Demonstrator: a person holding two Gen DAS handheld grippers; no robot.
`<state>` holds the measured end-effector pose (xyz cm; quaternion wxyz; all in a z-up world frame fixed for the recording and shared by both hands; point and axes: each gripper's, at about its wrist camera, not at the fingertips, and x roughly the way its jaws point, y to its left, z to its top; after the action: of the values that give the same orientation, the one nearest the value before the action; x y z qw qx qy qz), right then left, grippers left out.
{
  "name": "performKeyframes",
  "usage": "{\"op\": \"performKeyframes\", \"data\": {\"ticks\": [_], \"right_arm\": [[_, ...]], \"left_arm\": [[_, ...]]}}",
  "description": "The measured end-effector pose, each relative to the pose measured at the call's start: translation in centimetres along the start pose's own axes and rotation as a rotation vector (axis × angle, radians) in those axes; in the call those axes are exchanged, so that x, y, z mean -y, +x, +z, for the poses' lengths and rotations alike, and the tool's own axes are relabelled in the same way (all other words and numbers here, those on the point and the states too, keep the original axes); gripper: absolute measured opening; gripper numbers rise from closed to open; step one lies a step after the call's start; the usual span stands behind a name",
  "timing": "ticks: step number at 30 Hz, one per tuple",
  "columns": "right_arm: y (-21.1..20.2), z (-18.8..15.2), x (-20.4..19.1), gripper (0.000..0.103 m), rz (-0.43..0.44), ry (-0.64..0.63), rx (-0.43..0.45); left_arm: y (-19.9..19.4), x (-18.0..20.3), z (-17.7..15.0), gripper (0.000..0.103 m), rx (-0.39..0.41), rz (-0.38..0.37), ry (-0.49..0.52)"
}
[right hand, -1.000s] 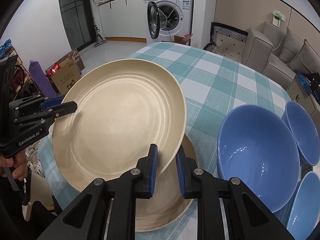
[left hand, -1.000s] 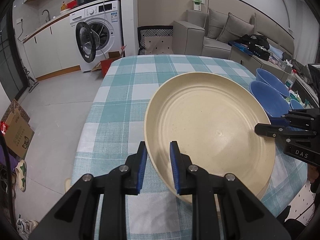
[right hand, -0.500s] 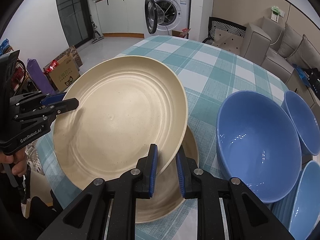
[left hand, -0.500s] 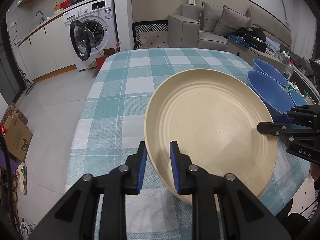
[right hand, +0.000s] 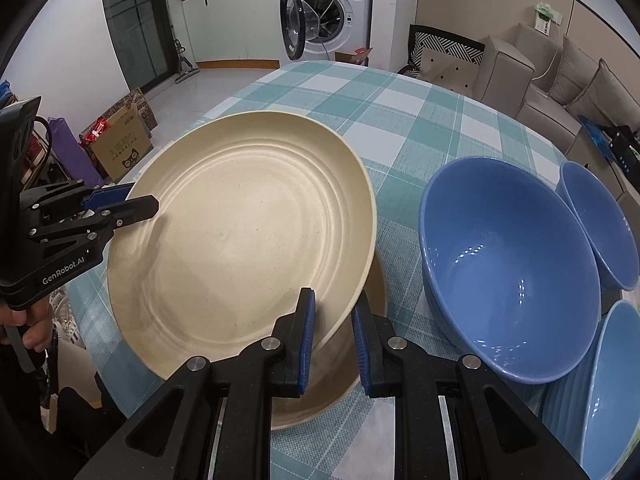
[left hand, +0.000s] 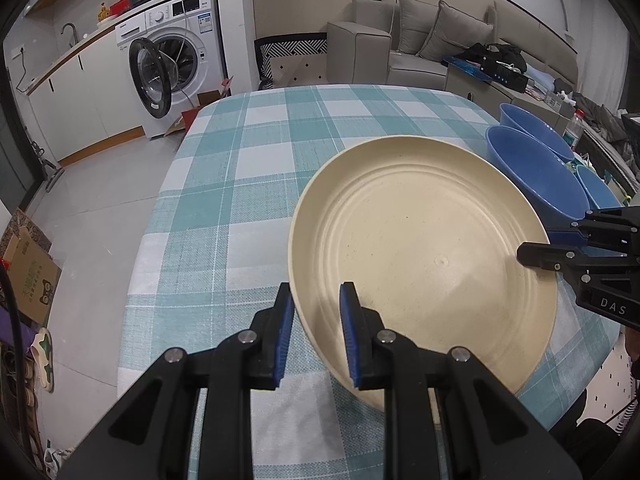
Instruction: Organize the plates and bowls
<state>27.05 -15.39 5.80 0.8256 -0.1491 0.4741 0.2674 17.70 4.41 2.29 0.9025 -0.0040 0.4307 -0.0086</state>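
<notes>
Both the left gripper (left hand: 314, 336) and right gripper (right hand: 332, 338) have their fingers clamped on opposite rims of the round cream ridged plate (right hand: 244, 236), held tilted just above a second cream plate (right hand: 340, 392) on the checked desk (left hand: 256, 168). Lower both sides evenly to nest it squarely, clear of the large blue bowl (right hand: 508, 272). Being round, the plate has no long axis; its hollow faces up.

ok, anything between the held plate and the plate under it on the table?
Nothing visible. The upper plate is gripped at opposite rims by the left gripper and right gripper, directly over the lower plate. The blue bowls sit clear to the side.
</notes>
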Motion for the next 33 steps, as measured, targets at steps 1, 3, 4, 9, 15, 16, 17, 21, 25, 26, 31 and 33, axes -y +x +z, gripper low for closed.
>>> {"op": "performKeyframes", "data": {"ticks": [1,3,4,9,15,16,17,21,25,26,31,33], "right_arm": [[-0.1,-0.1,0.0,0.019,-0.003,-0.002,0.0],[-0.1,-0.1,0.0,0.019,-0.007,-0.003,-0.001],[-0.2,-0.2,0.0,0.019,-0.007,-0.002,-0.002],[0.1,-0.9,0.4,0.019,0.005,0.016,-0.024],[0.1,-1.6,0.8,0.019,0.004,0.03,-0.03],[0.1,-1.7,0.8,0.019,0.003,0.03,-0.029],[0.0,-1.8,0.7,0.019,0.001,0.029,-0.03],[0.1,-2.1,0.8,0.019,0.001,0.033,-0.038],[0.1,-2.5,0.9,0.019,-0.002,0.031,-0.043],[0.1,-2.6,0.9,0.019,-0.003,0.033,-0.045],[0.0,-2.8,1.1,0.019,-0.014,0.036,-0.05],[0.1,-2.8,1.1,0.019,-0.021,0.034,-0.053]], "left_arm": [[0.0,0.1,0.0,0.021,-0.002,-0.001,0.004],[0.0,0.3,-0.1,0.021,-0.005,-0.002,0.01],[0.0,0.4,-0.1,0.021,-0.007,-0.005,0.015],[0.3,0.9,-0.3,0.021,-0.02,-0.004,0.033],[0.5,1.2,-0.4,0.021,-0.029,-0.018,0.04],[0.5,1.2,-0.4,0.021,-0.029,-0.018,0.042],[0.5,1.3,-0.4,0.021,-0.03,-0.018,0.045],[0.5,1.4,-0.4,0.021,-0.033,-0.025,0.05],[0.6,1.7,-0.5,0.021,-0.037,-0.027,0.057],[0.6,1.8,-0.5,0.021,-0.038,-0.027,0.059],[0.8,2.2,-0.7,0.021,-0.047,-0.026,0.074],[0.9,2.4,-0.8,0.021,-0.052,-0.024,0.08]]}}
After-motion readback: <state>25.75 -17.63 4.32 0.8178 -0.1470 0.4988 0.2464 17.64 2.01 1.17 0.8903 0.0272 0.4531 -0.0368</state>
